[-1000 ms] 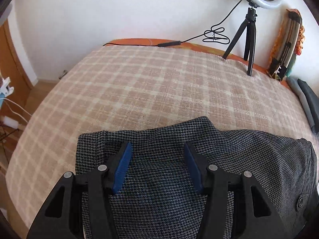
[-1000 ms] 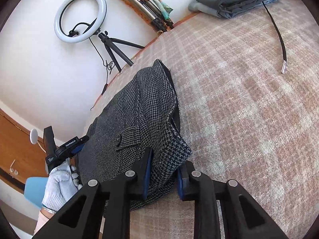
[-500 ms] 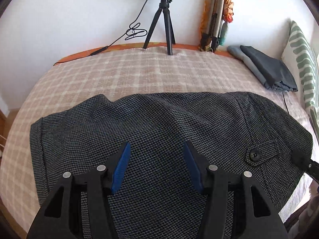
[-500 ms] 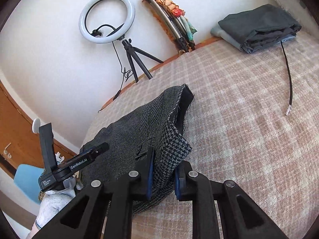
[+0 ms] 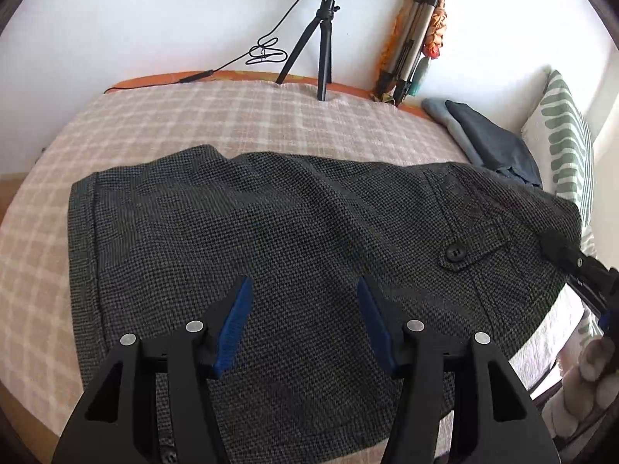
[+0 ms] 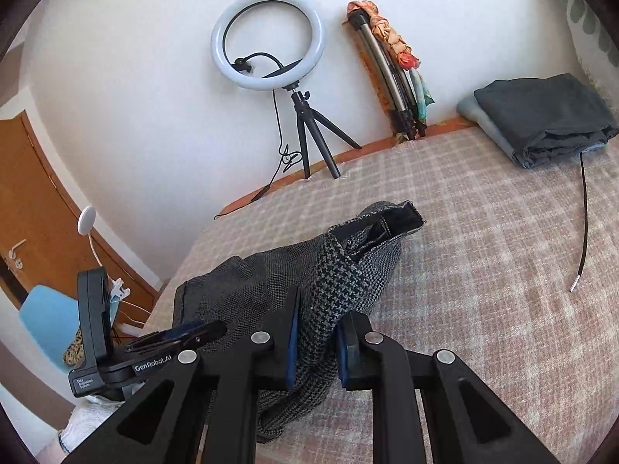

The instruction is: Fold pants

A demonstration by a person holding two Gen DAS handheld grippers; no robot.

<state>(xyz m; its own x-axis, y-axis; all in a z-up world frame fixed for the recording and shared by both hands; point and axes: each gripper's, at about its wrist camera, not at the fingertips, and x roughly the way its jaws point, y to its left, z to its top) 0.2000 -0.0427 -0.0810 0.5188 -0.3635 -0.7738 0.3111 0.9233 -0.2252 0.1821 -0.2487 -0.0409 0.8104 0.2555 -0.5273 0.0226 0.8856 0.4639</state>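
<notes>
Grey houndstooth pants (image 5: 290,232) lie spread across the checked bed cover (image 5: 193,123), with a buttoned pocket flap (image 5: 472,247) to the right. My left gripper (image 5: 303,309) hovers over the middle of the fabric, open, with nothing pinched between its blue pads. My right gripper (image 6: 317,332) is shut on the waistband end of the pants (image 6: 240,286) and holds it raised off the bed, so the opening gapes. In the left wrist view the right gripper (image 5: 557,245) shows at the pants' right edge. The left gripper (image 6: 201,332) shows at the lower left of the right wrist view, held by a gloved hand (image 6: 89,421).
A ring light on a tripod (image 6: 269,42) and a folded tripod wrapped in a scarf (image 6: 394,73) stand at the wall. Folded dark clothes (image 6: 541,116) lie at the far right, with a black cable (image 6: 582,224) trailing from them. A striped pillow (image 5: 561,154) sits beside them. A wooden door (image 6: 38,201) is at left.
My right gripper has risen and rolled with the waistband in it, lifting that end of the pants. The left gripper has swung rightward over the pants, staying open.
</notes>
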